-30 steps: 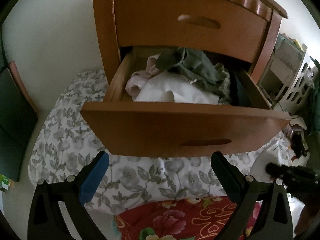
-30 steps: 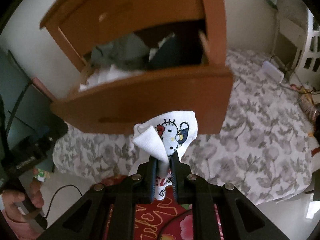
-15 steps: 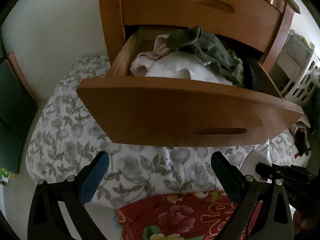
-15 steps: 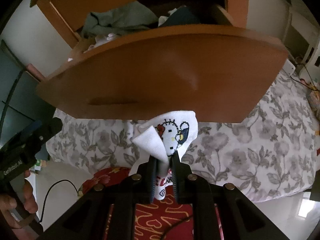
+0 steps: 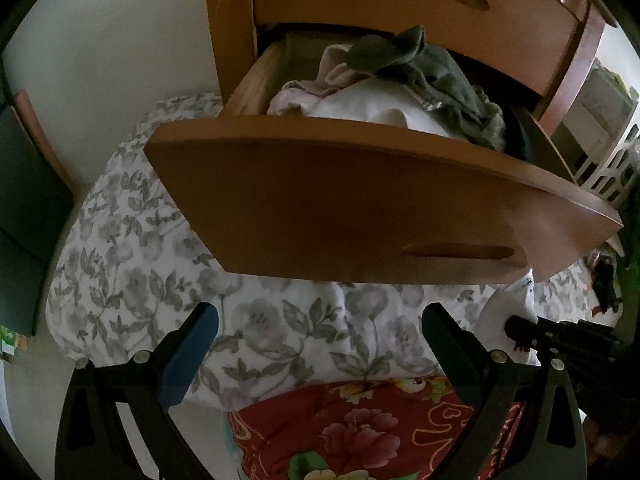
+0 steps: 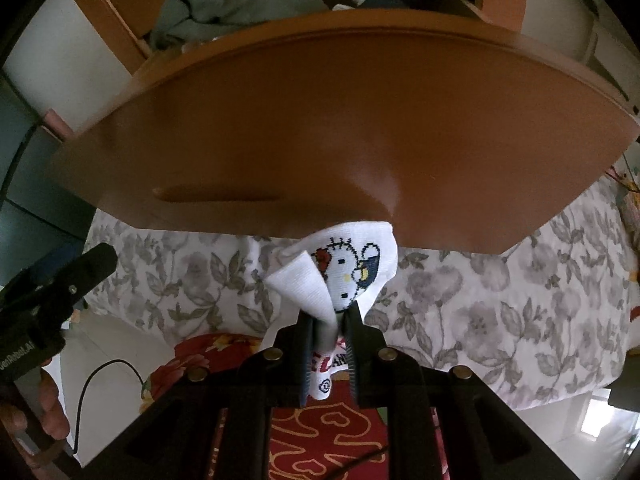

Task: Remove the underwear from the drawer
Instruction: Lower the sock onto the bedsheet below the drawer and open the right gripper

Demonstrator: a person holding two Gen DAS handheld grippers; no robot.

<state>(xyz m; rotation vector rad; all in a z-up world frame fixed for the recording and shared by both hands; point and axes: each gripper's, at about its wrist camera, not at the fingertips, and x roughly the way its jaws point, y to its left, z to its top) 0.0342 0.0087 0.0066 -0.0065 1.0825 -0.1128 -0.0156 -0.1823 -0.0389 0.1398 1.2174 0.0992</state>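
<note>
A: Right wrist view: right gripper (image 6: 329, 334) is clenched on a white garment with a cartoon cat print (image 6: 347, 270). The cloth is pinched between the pads and its bunched top stands up just past the fingertips, clear of the drawer.

B: What's beyond the jaws?

A: Red floral fabric (image 6: 320, 420) directly under them, then a grey floral bedsheet (image 6: 480, 300) ahead. The open drawer front (image 6: 320, 128) hangs above and beyond the tips. Green cloth (image 6: 240, 8) shows over its rim.

B: Left side?

A: Left gripper (image 5: 320, 336) is released: jaws wide apart, nothing between them. The same sheet (image 5: 140, 272) lies between and beyond the fingers, red fabric (image 5: 360, 432) nearer. The drawer (image 5: 360, 208) is past the tips, still packed: pink cloth (image 5: 304, 92) left, white cloth (image 5: 372, 100) centre, olive garment (image 5: 440, 76) on top. Right of the jaws, the other gripper's black tip (image 5: 560, 336) and a bit of the white garment (image 5: 516, 300).
</note>
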